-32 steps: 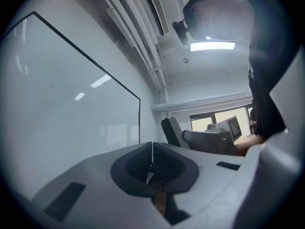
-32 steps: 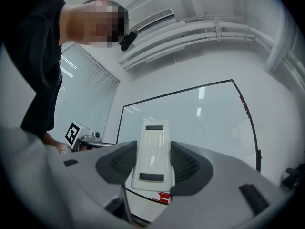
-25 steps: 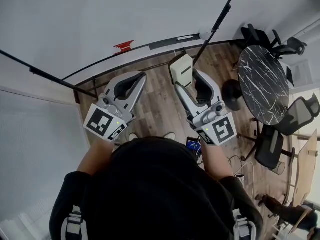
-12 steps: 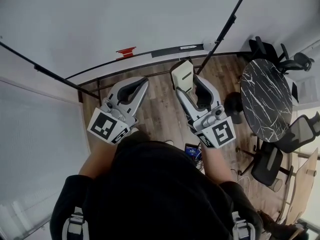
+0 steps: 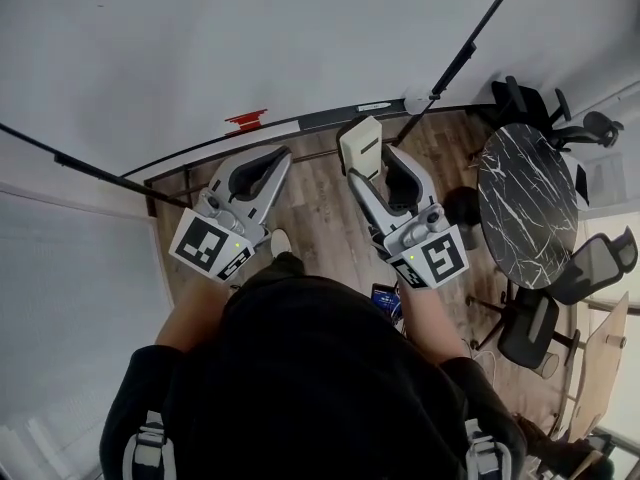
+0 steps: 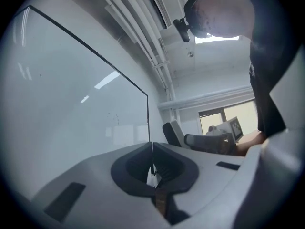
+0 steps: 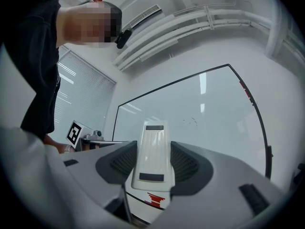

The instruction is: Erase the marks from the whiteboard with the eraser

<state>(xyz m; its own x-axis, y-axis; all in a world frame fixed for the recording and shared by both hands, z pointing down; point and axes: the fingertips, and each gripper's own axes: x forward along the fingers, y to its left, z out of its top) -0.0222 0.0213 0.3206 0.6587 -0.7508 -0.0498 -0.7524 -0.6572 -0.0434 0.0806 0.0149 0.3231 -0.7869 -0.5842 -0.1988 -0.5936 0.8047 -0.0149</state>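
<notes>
The whiteboard (image 5: 250, 38) fills the upper part of the head view, framed in black. Faint small marks (image 7: 190, 122) show on the whiteboard (image 7: 209, 113) in the right gripper view, and tiny marks (image 6: 113, 117) in the left gripper view. My right gripper (image 5: 362, 158) is shut on the cream eraser (image 5: 361, 145), which stands between its jaws (image 7: 151, 159). My left gripper (image 5: 268, 166) is shut with nothing in it, its jaws touching (image 6: 152, 162). Both grippers hang in front of the board's lower edge, apart from its surface.
A red piece (image 5: 246, 120) and a dark strip (image 5: 340, 111) sit on the board's tray rail. A black marble round table (image 5: 527, 188) and office chairs (image 5: 585, 263) stand at the right on the wooden floor (image 5: 310, 218). Black stand legs (image 5: 460, 56) cross the view.
Both grippers have shifted only slightly as the head view swayed; the right one stays shut on the eraser, the left stays shut.
</notes>
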